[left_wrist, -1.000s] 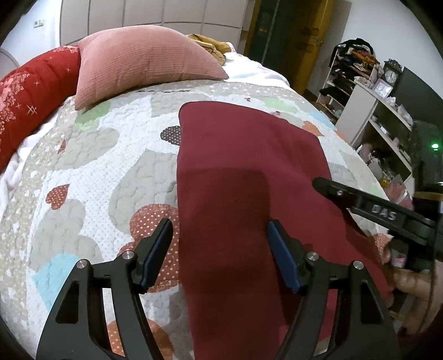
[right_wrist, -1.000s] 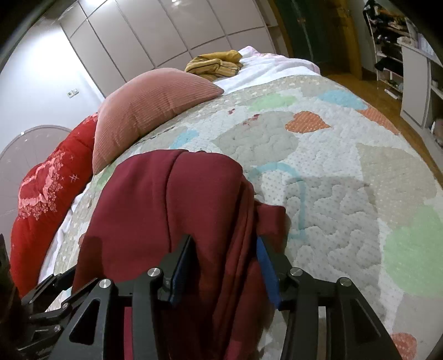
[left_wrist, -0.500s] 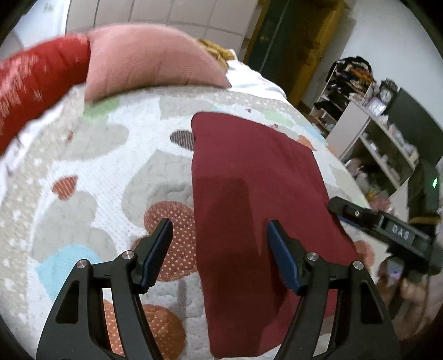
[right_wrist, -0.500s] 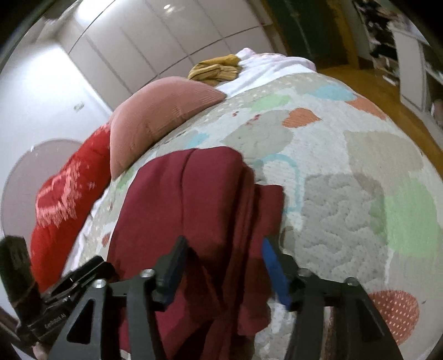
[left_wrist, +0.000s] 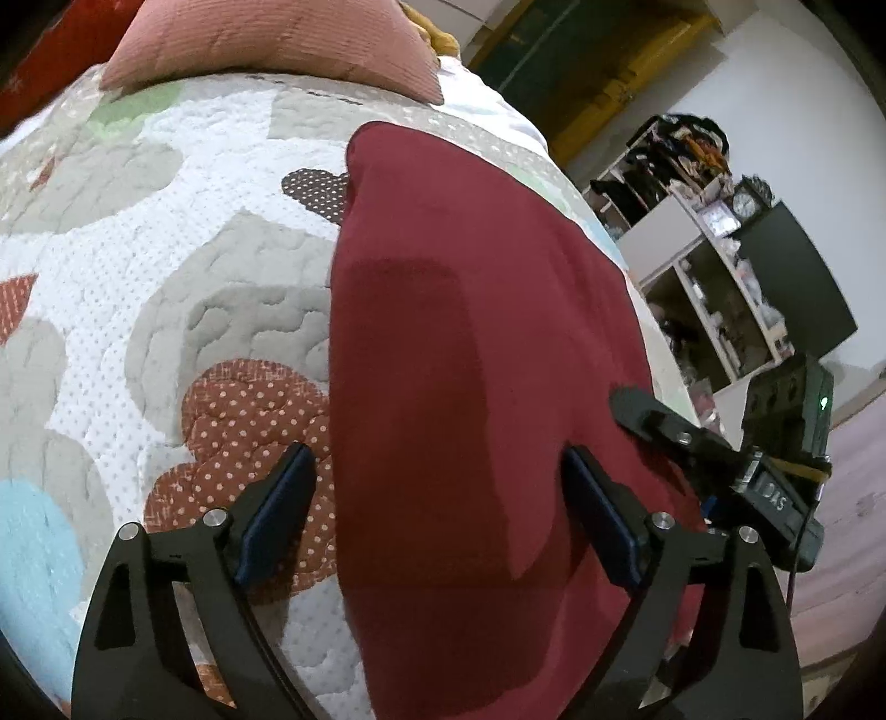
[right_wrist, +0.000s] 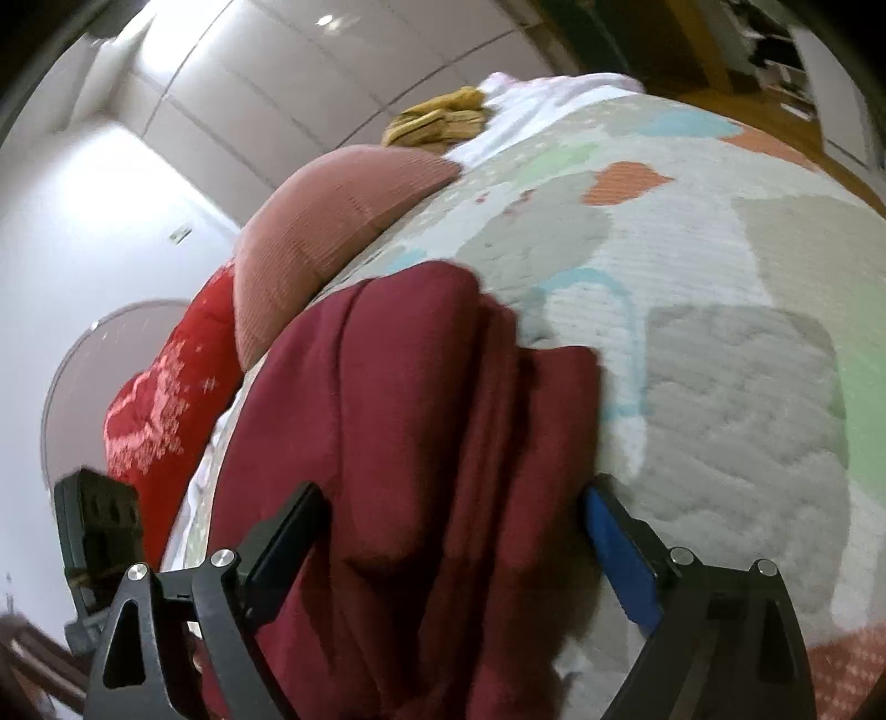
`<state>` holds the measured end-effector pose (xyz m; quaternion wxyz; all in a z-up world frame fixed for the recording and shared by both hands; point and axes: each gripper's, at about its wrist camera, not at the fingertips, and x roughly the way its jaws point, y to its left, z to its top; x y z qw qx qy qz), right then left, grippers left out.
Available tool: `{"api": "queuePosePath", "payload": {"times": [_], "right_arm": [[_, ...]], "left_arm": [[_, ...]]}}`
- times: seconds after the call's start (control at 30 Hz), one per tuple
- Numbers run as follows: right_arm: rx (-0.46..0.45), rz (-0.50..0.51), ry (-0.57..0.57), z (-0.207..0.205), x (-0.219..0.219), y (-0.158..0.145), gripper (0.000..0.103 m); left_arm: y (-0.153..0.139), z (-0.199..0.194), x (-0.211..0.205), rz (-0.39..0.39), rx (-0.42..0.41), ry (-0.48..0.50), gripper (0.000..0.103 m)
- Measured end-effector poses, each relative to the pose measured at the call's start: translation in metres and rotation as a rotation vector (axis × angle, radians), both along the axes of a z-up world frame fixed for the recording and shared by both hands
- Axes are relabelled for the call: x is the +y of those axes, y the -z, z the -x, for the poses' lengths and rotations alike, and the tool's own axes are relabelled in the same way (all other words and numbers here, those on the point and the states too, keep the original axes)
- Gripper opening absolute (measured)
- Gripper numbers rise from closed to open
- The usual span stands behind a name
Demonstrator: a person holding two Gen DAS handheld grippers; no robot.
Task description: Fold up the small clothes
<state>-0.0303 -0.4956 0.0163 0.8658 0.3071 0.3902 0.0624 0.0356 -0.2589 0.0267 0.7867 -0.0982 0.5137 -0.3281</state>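
While both of my tools sit low at the near end of the maroon garment [left_wrist: 470, 343], I log the scene from left to right, taking that garment as the reference.

Left wrist view: to the garment's left, the heart-patterned quilt [left_wrist: 166, 266] lies bare. Beyond the garment's far end sits the pink pillow [left_wrist: 277, 39]. My left gripper [left_wrist: 437, 515] has its jaws spread wide; the left pad hangs over a dotted brown heart just left of the cloth edge, the right pad over the cloth itself. Nothing is pinched between them. The garment lies flat as a long strip running away from me, its near end dropping out of view below the jaws. To its right, my right gripper [left_wrist: 714, 454] reaches in over the cloth's right edge; farther right stands a white shelf unit [left_wrist: 714, 277].

Right wrist view (blurred): left of the garment [right_wrist: 387, 443] are a red cushion [right_wrist: 160, 399] and the pink pillow [right_wrist: 332, 221]. My right gripper [right_wrist: 451, 531] is wide open, its jaws straddling the bunched, folded cloth; whether the pads touch the fabric I cannot tell. Right of the garment the quilt [right_wrist: 720, 360] is uncovered. Past the pillow lies a yellow bundle [right_wrist: 443, 116].
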Motion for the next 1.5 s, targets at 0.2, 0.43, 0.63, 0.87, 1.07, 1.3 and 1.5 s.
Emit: {"api": "queuePosePath", "payload": {"times": [0.2,0.43,0.63,0.87,1.07,1.3,1.5], "right_arm": [[-0.042,0.088,-0.036,0.009,0.025,-0.023,0.041],[-0.084,0.015,-0.147,0.057,0.063,-0.058,0.040],[0.054,0.061,-0.149,0.075,0.089,-0.026,0.051],[-0.093,0.198,-0.149,0.134,0.104,-0.085,0.052],[-0.088,0.386,-0.297,0.149,0.163,-0.083,0.049],[0.043,0.315,-0.190,0.135,0.137,-0.029,0.048],[-0.064,0.405,-0.164,0.160,0.151,-0.067,0.048]], "left_arm": [[-0.022,0.024,0.010,-0.018,-0.042,0.019,0.057],[-0.047,0.082,0.077,-0.012,-0.039,-0.022,0.057],[-0.024,0.115,0.093,-0.164,-0.059,-0.068,0.067],[-0.057,0.149,0.102,-0.260,-0.243,-0.152,0.067],[-0.039,0.149,0.093,-0.309,-0.263,-0.180,0.067],[-0.043,0.160,0.085,-0.332,-0.318,-0.195,0.067],[-0.056,0.173,0.090,-0.341,-0.368,-0.229,0.067]]}}
